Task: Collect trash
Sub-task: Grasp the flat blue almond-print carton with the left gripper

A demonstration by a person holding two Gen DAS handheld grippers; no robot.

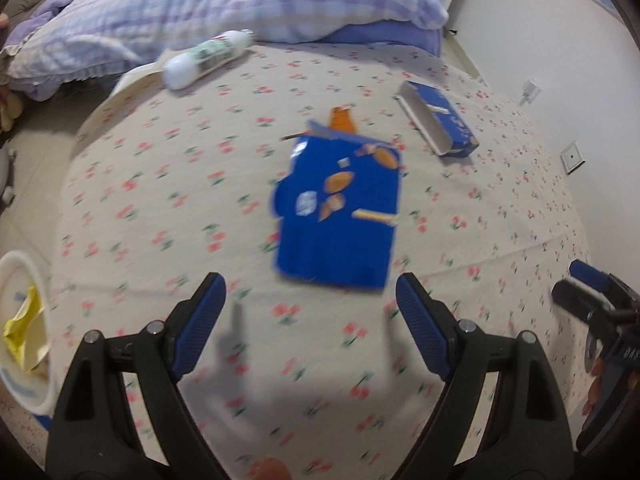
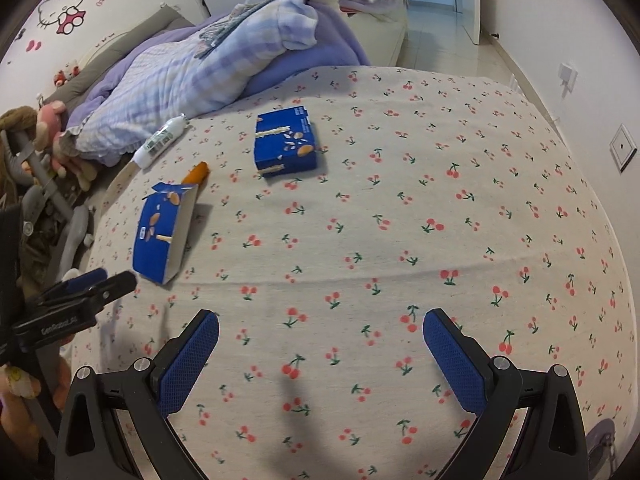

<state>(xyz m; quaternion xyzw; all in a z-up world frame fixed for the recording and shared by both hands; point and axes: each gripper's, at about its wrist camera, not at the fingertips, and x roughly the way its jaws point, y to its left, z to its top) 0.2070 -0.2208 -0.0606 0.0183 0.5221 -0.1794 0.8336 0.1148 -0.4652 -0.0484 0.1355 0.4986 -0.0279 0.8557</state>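
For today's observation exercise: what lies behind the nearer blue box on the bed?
An orange wrapper pokes out behind the nearer blue box; its lower part is hidden by the box.

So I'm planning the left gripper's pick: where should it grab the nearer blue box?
Probably the near bottom end of the nearer blue box, approached straight ahead by the open left gripper. It lies flat, torn top pointing away, and its width fits between the fingers.

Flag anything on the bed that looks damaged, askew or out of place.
The nearer blue snack box is torn open at its top and stands tilted on the cherry-print sheet. A second blue box, an orange wrapper and a white bottle lie scattered beyond it.
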